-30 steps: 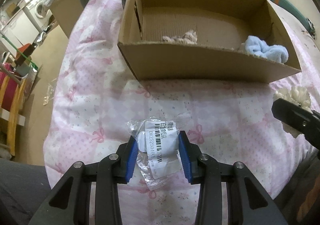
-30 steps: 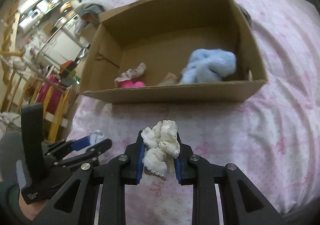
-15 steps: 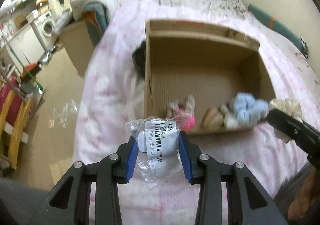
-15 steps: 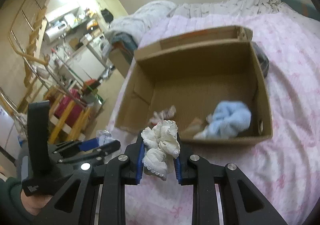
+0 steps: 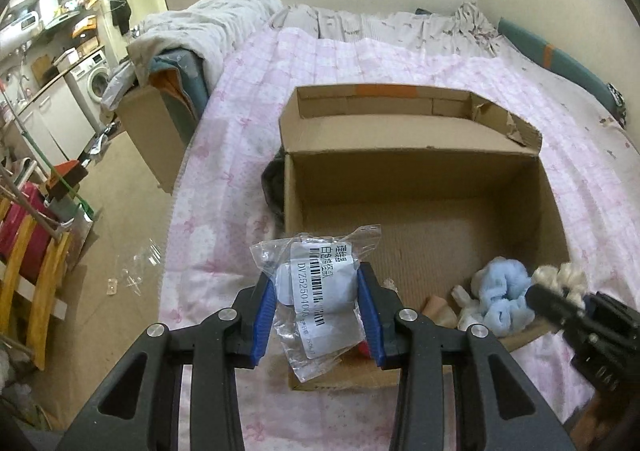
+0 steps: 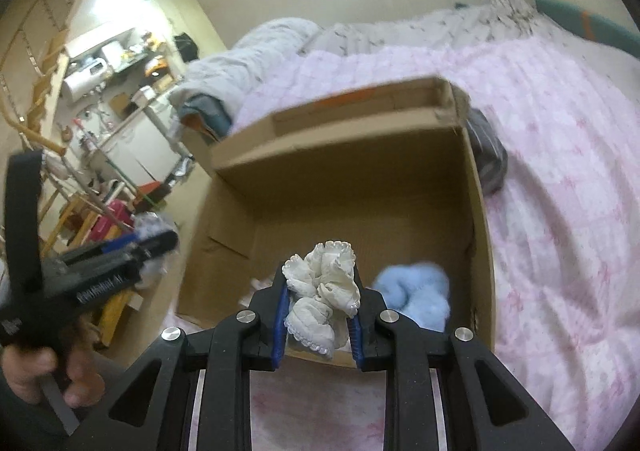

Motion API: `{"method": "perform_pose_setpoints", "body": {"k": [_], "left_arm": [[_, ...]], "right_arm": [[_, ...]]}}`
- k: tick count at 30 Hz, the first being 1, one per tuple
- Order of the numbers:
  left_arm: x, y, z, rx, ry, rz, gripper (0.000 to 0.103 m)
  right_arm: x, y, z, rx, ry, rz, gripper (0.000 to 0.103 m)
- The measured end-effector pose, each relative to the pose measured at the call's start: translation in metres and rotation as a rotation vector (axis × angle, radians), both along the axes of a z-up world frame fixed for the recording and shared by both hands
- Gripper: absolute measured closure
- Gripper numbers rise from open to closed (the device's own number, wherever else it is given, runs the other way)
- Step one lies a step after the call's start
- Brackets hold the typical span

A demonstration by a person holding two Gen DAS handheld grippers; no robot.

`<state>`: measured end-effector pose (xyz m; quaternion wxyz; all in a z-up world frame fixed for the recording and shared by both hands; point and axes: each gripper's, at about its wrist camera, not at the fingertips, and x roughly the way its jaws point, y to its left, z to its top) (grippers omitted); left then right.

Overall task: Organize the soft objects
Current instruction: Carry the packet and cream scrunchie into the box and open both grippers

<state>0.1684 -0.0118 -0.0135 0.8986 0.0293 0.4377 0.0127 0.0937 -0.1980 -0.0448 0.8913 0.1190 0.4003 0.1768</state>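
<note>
- Our left gripper (image 5: pixel 317 305) has its jaws closed on a clear plastic packet (image 5: pixel 316 291) with a white barcode label; something pale and soft sits inside it. The blue pads (image 5: pixel 264 307) press the packet from both sides, and the loose plastic hangs below them.
- We hold that packet in the air above the near left corner of the cardboard box (image 5: pixel 416 187).
- Our right gripper (image 6: pixel 318 311) has its jaws closed on a cream frilly cloth (image 6: pixel 324 283), bunched up between the blue pads, with lace edging showing at top and bottom.
- That cloth hangs over the near wall of the box (image 6: pixel 476 211), roughly at its middle.
- The box rests open on the bed (image 5: pixel 400 59), on a pink patterned cover, near the left edge of the bed.
- In the box, a fluffy light blue cloth (image 5: pixel 502 291) lies in the near right corner; a beige piece (image 5: pixel 438 307) lies just beside it, and a bit of red (image 5: pixel 362 349) shows under the packet.
- In the left wrist view the right gripper's tip enters at the right, with the cream cloth (image 5: pixel 560 277) at it.
- In the right wrist view a hand (image 6: pixel 44 379) grips the left gripper's handle; that part is blurred.
- A dark bundle (image 6: pixel 488 159) lies on the bed against the far outside of the box.
</note>
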Motion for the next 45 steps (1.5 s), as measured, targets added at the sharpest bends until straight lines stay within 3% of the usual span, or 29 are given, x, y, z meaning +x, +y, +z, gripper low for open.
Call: {"method": "perform_pose_setpoints", "body": {"k": [5, 13, 23, 36, 43, 45], "left_arm": [[0.009, -0.008, -0.019, 0.014, 0.035, -0.012, 0.068], [0.022, -0.007, -0.042, -0.033, 0.087, 0.014, 0.068], [0.030, -0.013, -0.053, -0.023, 0.119, 0.021, 0.068], [0.029, -0.017, -0.055, -0.023, 0.155, 0.034, 0.066], [0.026, -0.017, -0.045, 0.005, 0.125, 0.039, 0.040], [0.025, -0.017, -0.041, -0.002, 0.113, 0.032, 0.039]], "right_arm": [[0.007, 0.002, -0.016, -0.016, 0.048, -0.013, 0.076], [0.021, 0.002, -0.030, -0.033, 0.097, -0.029, 0.076], [0.026, 0.000, -0.040, -0.023, 0.152, -0.037, 0.076], [0.025, -0.004, -0.036, -0.005, 0.136, -0.053, 0.076], [0.026, -0.005, -0.036, -0.005, 0.136, -0.064, 0.076], [0.025, -0.006, -0.035, 0.003, 0.133, -0.064, 0.076]]}}
